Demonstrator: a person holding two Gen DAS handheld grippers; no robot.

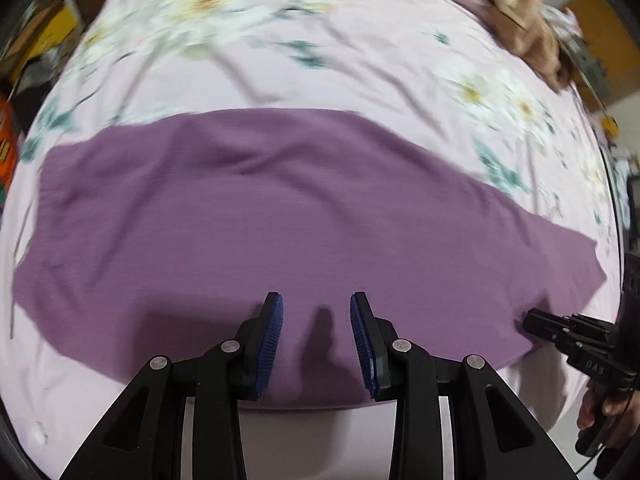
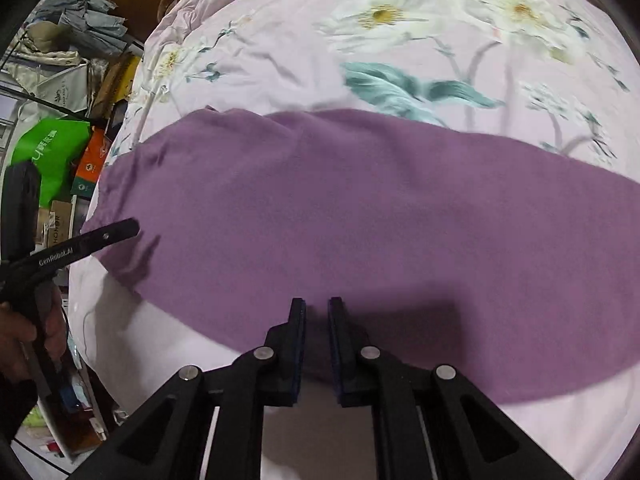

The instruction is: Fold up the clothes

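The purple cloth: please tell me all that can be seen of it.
The purple cloth is plain, soft knit-looking fabric, one colour, no print. It lies spread flat and wide on the flowered pink bedsheet, with a few shallow wrinkles and a straight far edge. No pad is pressing on it. Its type of garment cannot be told.

the left gripper (image 1: 316, 312) is pointing steeply down, its blue-padded fingers (image 1: 274, 340) standing apart with nothing between them. the right gripper (image 2: 317, 316) is angling down likewise, its fingers (image 2: 298, 344) drawn to a narrow empty gap. a hand (image 1: 604, 404) is gripping the right gripper's handle, just right of the left gripper.
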